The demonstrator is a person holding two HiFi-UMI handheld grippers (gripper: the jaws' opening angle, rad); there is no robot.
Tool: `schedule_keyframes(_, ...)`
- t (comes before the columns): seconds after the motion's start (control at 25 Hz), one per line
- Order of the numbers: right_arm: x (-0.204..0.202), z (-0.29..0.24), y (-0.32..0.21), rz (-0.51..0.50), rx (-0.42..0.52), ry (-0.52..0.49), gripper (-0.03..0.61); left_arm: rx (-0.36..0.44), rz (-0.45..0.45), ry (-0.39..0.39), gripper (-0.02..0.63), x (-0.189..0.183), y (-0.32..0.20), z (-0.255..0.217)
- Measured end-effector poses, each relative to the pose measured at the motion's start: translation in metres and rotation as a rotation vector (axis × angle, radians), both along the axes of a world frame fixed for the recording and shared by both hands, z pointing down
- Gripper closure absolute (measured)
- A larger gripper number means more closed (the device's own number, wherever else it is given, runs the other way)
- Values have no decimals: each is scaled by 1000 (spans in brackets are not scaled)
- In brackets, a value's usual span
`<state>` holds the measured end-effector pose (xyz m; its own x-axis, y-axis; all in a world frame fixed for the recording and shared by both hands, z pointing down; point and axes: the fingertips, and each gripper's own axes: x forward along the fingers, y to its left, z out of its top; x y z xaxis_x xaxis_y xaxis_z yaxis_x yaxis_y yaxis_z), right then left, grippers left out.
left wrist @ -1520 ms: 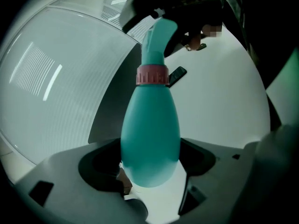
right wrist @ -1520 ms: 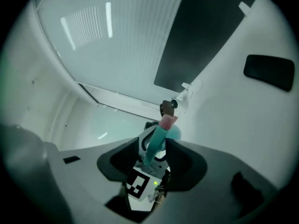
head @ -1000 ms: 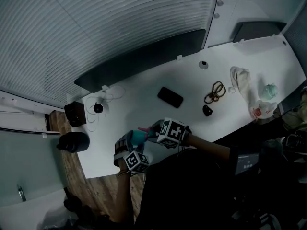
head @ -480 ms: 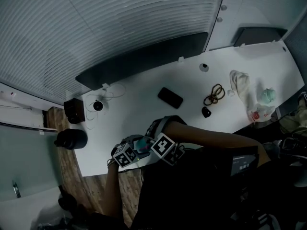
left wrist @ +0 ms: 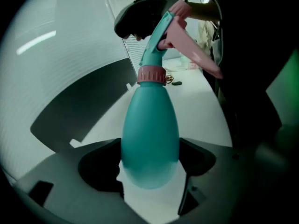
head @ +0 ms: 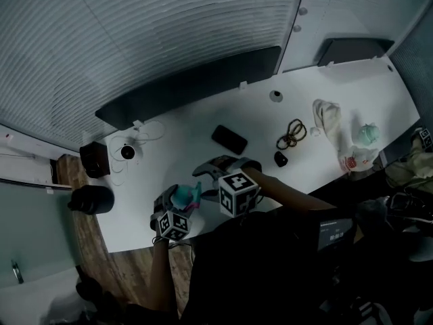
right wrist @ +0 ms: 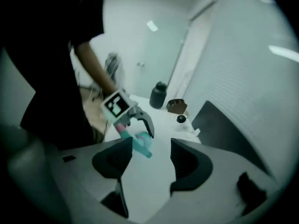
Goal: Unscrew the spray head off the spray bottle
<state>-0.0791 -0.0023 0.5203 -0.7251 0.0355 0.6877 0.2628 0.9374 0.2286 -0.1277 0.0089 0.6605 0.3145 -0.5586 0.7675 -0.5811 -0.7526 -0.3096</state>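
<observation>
A teal spray bottle [left wrist: 149,139] with a pink collar [left wrist: 151,74] and a teal and pink spray head [left wrist: 175,31] points away from my left gripper [left wrist: 150,171], which is shut on its body. In the head view the bottle [head: 184,197] sits over the white table's [head: 203,114] near edge, in the left gripper [head: 177,205]. My right gripper [head: 206,175] is just to its right, apart from it. In the right gripper view, the right gripper [right wrist: 147,160] has just been opening; nothing lies between its jaws, and the bottle [right wrist: 140,143] is beyond them.
On the table lie a black phone [head: 229,139], a brown cord loop [head: 291,134], a small black object [head: 280,158], a white cloth [head: 331,124] and a bag [head: 365,135]. A round camera [head: 127,152], dark box [head: 93,158] and dark flask [head: 89,199] are at the left end.
The right gripper has drawn away from the spray head, rolled and risen a little, with its jaws wider apart. The left gripper still holds the bottle, slightly shifted.
</observation>
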Motion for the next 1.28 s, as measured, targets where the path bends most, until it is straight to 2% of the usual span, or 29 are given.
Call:
schedule_keyframes(0.08, 3, -2, -4, 179, -478, -174, 327, 104, -54, -111, 237, -12, -9, -11)
schedule_keyframes(0.12, 7, -1, -4, 262, -727, -227, 327, 150, -84, -179, 238, -19, -12, -15)
schedule_keyframes(0.16, 11, 4, -3, 334, -934, -248, 327, 188, -111, -252, 238, -27, -14, -17)
schedule_keyframes(0.2, 15, 12, -1, 391, -1073, -245, 327, 217, -133, -320, 238, -35, -15, -19)
schedule_keyframes(0.24, 18, 23, 2, 438, -1148, -229, 327, 239, -145, -380, 238, -41, -16, -20)
schedule_keyframes(0.28, 19, 35, 4, 479, -1176, -205, 327, 258, -145, -433, 238, -45, -18, -22)
schedule_keyframes(0.36, 19, 54, 7, 541, -1183, -155, 327, 292, -114, -512, 238, -44, -20, -26)
schedule_keyframes(0.44, 18, 63, 10, 571, -1174, -123, 327, 312, -80, -546, 238, -36, -21, -28)
schedule_keyframes(0.6, 12, 71, 14, 576, -1133, -97, 336, 294, -15, -547, 238, -16, -18, -23)
schedule_keyframes(0.68, 9, 72, 16, 560, -1093, -84, 451, 272, 0, -547, 238, -10, -17, -18)
schedule_keyframes(0.76, 7, 72, 18, 522, -1016, -59, 451, 236, 6, -516, 238, -7, -15, -14)
schedule_keyframes(0.84, 8, 71, 21, 446, -876, -9, 451, 186, 32, -469, 238, -2, -12, -12)
schedule_keyframes(0.92, 11, 71, 25, 320, -668, 62, 451, 95, 73, -391, 238, 5, -5, -5)
schedule_keyframes(1.0, 14, 72, 31, 138, -411, 143, 451, -31, 121, -272, 238, 16, 8, 2)
schedule_keyframes(1.16, 20, 65, 45, -329, 205, 313, 451, -317, 236, 31, 238, 49, 40, 1)
schedule_keyframes(1.2, 23, 64, 51, -449, 331, 352, 451, -375, 276, 88, 238, 56, 49, 0)
schedule_keyframes(1.28, 27, 64, 62, -628, 496, 411, 451, -429, 341, 162, 238, 64, 62, 7)
